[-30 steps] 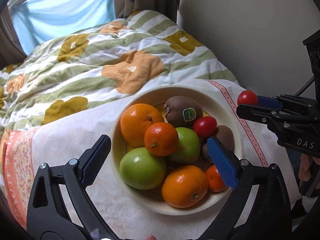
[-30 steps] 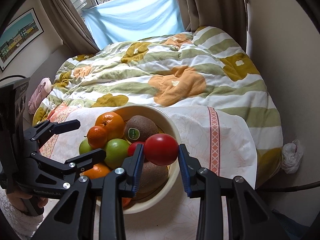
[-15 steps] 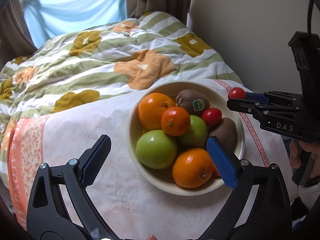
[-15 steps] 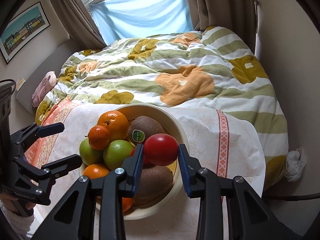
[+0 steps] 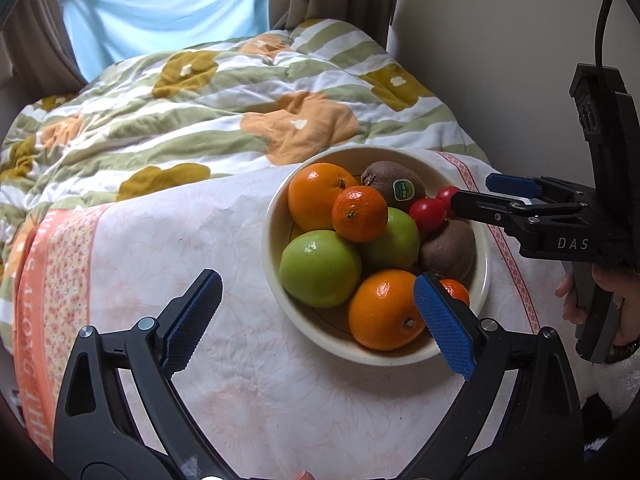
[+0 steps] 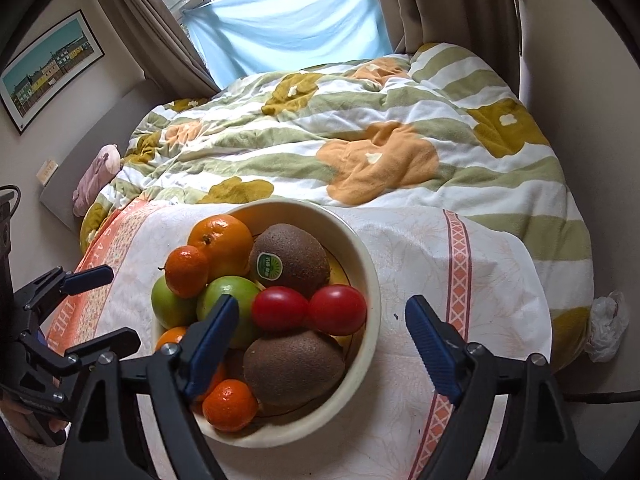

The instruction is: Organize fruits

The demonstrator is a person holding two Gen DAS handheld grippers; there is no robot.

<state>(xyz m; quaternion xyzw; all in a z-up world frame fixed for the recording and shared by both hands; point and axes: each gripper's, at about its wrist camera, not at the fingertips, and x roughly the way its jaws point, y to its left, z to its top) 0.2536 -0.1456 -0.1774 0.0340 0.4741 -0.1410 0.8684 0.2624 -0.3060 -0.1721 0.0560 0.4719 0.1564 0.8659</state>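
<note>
Opening over the bowl (image 6: 366,280), right gripper (image 6: 320,322) with nothing pinched, two tomatoes (image 6: 338,309) lying free at the bowl's right rim, left gripper (image 5: 316,308) spread and empty, right-wrist view alone showing a framed picture (image 6: 50,68).

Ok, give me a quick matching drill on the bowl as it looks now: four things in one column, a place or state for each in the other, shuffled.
Things:
1. stickered kiwi
2. two tomatoes
3. right claw
4. small tangerine

Places or states:
A. at the bowl's near rim, lowest in the right wrist view
B. side by side between the two kiwis
C. opening, nothing gripped
D. toward the bowl's far side, beside the big orange

Pairs: 1-D, 2-B, 3-C, 4-A
</note>
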